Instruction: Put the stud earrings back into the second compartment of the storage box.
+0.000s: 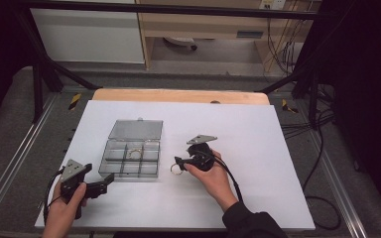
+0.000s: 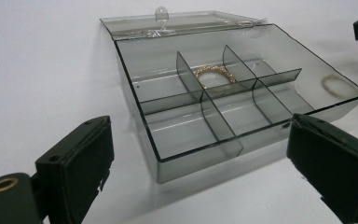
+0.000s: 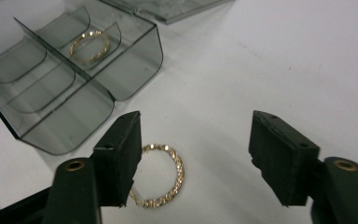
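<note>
The loose ring (image 3: 161, 176) lies flat on the white sheet (image 3: 270, 60), just beside the box's near corner, and my right claw (image 3: 193, 158) stands over it with the jaws apart. One jaw covers the ring's edge and the other is well clear of it on the far side, so nothing is gripped. In the high view the ring (image 1: 175, 169) shows right at the tip of that claw (image 1: 181, 163), a little way off the box (image 1: 130, 157).

A second ring (image 3: 89, 45), the same twisted gold kind, already sits in a middle compartment of the back row, and the lid (image 1: 136, 129) lies folded flat behind the box. I judge this a sorting job: one ring is stowed, and this one has yet to be picked up, carried over and dropped into a compartment. The other compartments look empty as far as I can see through the smoky walls. So I'd say about halfway, with the fiddly part ahead, since a thin ring flat on the sheet gives the pads little to bite.

My left claw (image 1: 104, 184) rests at the box's near left corner, released, its jaws spread wide in front of the box wall (image 2: 200, 161) and not touching it.
</note>
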